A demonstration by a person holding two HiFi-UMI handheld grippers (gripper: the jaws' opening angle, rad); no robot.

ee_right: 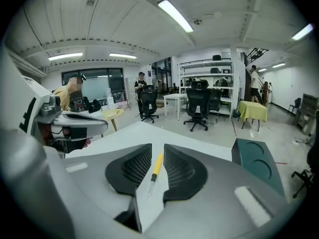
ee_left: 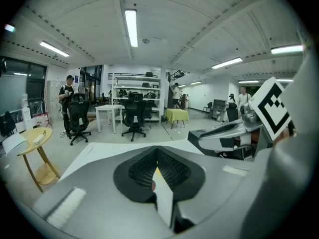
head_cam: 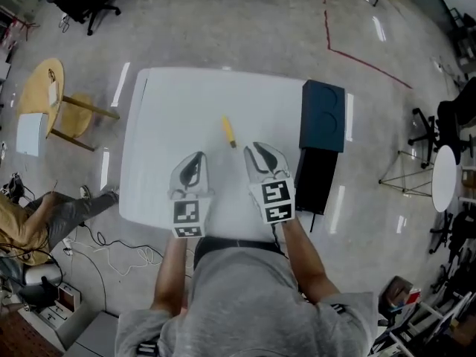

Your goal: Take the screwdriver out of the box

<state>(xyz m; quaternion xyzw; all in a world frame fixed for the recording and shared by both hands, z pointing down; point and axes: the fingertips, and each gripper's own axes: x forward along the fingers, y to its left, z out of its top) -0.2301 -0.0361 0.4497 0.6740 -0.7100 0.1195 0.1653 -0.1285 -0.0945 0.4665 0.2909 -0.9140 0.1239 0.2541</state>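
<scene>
the screwdriver (head_cam: 228, 131) lies on the table (head_cam: 160, 125), ahead of both grippers and touching neither. the left gripper (head_cam: 195, 161) is closed on nothing; the right gripper (head_cam: 256, 153) is partly open and empty.

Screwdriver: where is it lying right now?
In the head view the screwdriver lies near the middle of the white table, outside and left of the dark blue box.

The screwdriver (head_cam: 228, 131) is yellow, the table (head_cam: 178, 110) white, the box (head_cam: 323, 115) dark teal.
</scene>
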